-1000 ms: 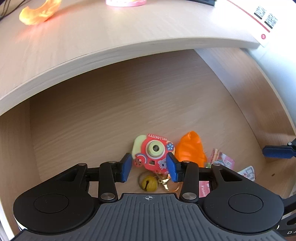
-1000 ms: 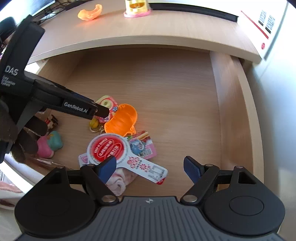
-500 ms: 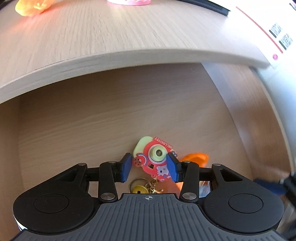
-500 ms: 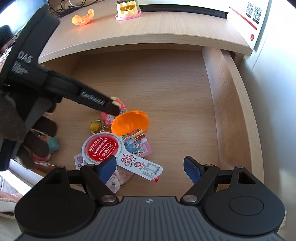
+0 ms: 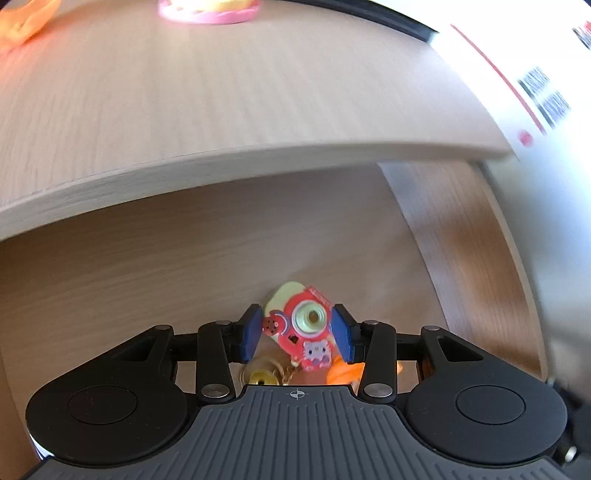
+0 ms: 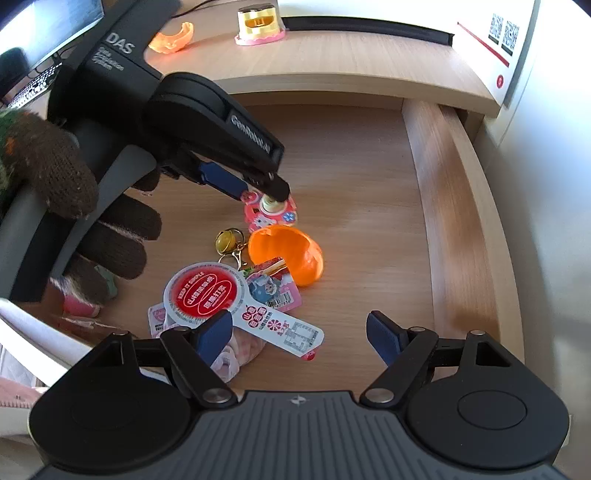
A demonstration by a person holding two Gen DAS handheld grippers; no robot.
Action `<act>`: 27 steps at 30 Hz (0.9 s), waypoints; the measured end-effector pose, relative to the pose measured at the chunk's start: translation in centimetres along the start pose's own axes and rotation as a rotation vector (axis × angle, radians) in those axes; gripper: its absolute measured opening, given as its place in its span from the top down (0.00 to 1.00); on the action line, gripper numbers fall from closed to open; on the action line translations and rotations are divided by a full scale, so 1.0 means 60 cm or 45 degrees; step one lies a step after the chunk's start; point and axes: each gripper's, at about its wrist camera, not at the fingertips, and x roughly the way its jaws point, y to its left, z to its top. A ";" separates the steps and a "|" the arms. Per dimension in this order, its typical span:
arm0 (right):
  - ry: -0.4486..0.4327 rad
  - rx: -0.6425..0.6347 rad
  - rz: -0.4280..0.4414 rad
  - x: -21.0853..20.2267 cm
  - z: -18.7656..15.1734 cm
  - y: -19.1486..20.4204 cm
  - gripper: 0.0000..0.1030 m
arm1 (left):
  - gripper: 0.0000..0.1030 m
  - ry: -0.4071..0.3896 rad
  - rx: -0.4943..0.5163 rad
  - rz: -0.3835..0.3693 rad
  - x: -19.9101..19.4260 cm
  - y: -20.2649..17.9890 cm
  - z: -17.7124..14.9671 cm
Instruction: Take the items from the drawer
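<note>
A red and pink toy camera point(image 5: 303, 328) on a key ring sits between my left gripper's point(image 5: 297, 330) blue pads. The jaws are closing and both pads touch its sides. From the right wrist view the left gripper point(image 6: 258, 192) reaches down onto the toy camera point(image 6: 271, 216) in the open drawer point(image 6: 458, 206), held by a hand in a brown knit glove point(image 6: 55, 166). My right gripper point(image 6: 299, 334) hovers open over the drawer's front part. A round red-labelled package point(image 6: 207, 295) lies just beyond its left pad.
On the drawer floor lie an orange plastic shell point(image 6: 291, 254), a yellow bell point(image 6: 227, 240) on the key ring, snack packets point(image 6: 273, 288) and small toys under the gloved hand. The desktop point(image 6: 351, 59) above carries an orange piece point(image 6: 173, 37) and a yellow-pink toy point(image 6: 260, 24).
The left gripper has come down and forward, so the toy camera went from ahead of its pads to between them. The right gripper has kept still.
</note>
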 end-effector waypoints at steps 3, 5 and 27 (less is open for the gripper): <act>-0.063 -0.036 -0.016 -0.026 0.002 0.006 0.22 | 0.57 -0.005 0.208 -0.011 -0.024 -0.021 -0.020; -0.094 -0.058 -0.020 -0.039 0.002 0.005 0.22 | 0.56 -0.002 0.329 0.004 -0.032 -0.035 -0.035; -0.120 0.087 0.034 -0.090 -0.003 -0.041 0.22 | 0.56 0.281 0.257 -0.135 -0.023 0.010 -0.047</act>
